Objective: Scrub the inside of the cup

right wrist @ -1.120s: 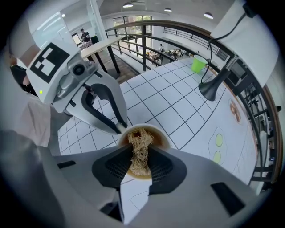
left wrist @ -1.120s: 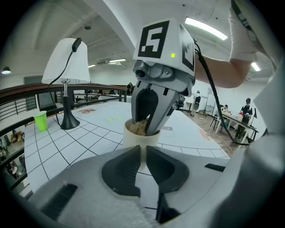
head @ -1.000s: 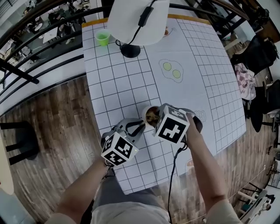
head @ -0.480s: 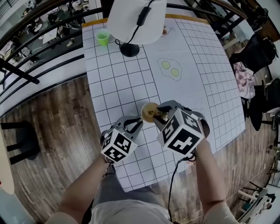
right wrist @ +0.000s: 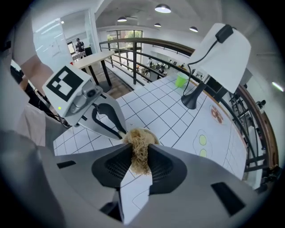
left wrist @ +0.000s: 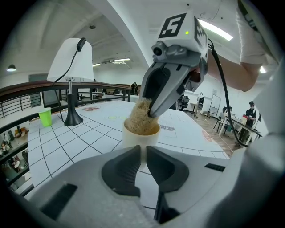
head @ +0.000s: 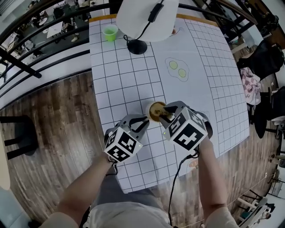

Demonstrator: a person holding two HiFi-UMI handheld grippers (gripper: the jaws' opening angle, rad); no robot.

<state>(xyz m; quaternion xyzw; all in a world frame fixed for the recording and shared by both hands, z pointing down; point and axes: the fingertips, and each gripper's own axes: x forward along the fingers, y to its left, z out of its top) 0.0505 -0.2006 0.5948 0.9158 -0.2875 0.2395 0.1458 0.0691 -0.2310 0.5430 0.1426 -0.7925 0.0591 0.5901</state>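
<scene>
A cream cup (head: 151, 110) (left wrist: 140, 139) stands on the gridded white table (head: 120, 75). My left gripper (head: 145, 121) (left wrist: 143, 153) is shut on the cup's near side and keeps it upright. A tan fibrous scrubber (left wrist: 140, 116) (right wrist: 140, 153) sticks out of the cup's mouth, its lower end inside the cup. My right gripper (head: 165, 112) (right wrist: 140, 161) points steeply down over the cup, shut on the scrubber's upper part. In the left gripper view the right gripper (left wrist: 153, 104) comes down from above onto the scrubber. The cup's inside is hidden by the scrubber.
A desk lamp with a white shade (head: 147, 13) and black base (head: 137, 46) stands at the table's far end, beside a small green cup (head: 110, 32). A fried-egg drawing (head: 177, 69) lies on the table beyond the cream cup. Wooden floor and a dark railing (head: 26, 69) are at the left.
My right gripper has risen a little and drawn back toward me, so more of the cup's mouth and the scrubber shows. The left gripper has kept its grip in place.
</scene>
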